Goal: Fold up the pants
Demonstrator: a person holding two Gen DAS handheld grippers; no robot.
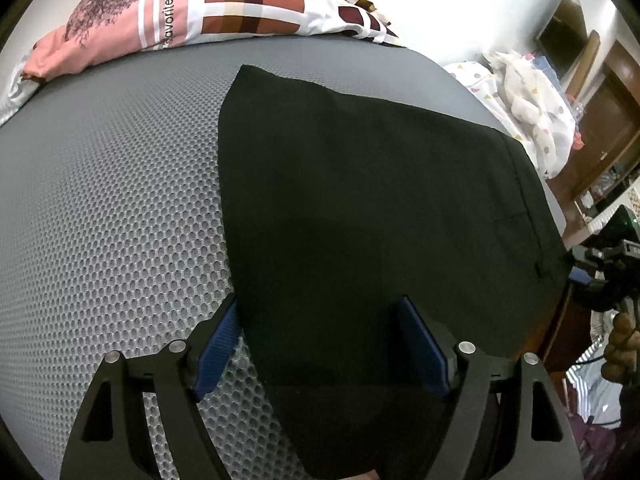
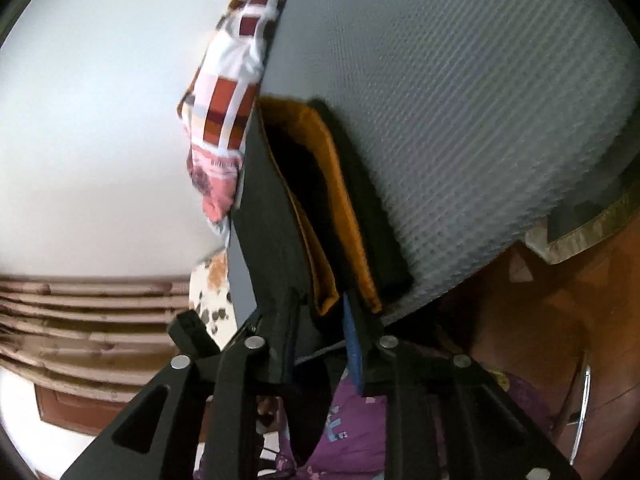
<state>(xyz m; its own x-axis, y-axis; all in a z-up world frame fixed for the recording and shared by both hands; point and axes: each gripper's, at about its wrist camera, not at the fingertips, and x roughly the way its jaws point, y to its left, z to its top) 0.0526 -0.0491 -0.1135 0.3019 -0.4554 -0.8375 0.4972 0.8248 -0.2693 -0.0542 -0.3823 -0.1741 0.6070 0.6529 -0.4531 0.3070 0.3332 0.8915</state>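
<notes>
My left gripper (image 1: 320,344) has its fingers apart over the black pants (image 1: 360,200) on the grey mattress (image 1: 112,200). My right gripper (image 2: 320,344) has its fingers clamped on the pants' edge.

The pants (image 1: 380,200) are looking like soft, dark, matt cloth, and in the right wrist view an orange cloth lining (image 2: 340,200) is showing inside them. The bed cover (image 1: 112,208) is looking like a bumpy grey mesh with lots of little holes, and the pillow (image 1: 224,4) is looking like smooth printed cloth. The left gripper (image 1: 320,344) is showing matt black plastic, shiny round metal bolts (image 1: 178,347) and ridged blue pads (image 1: 218,344).
</notes>
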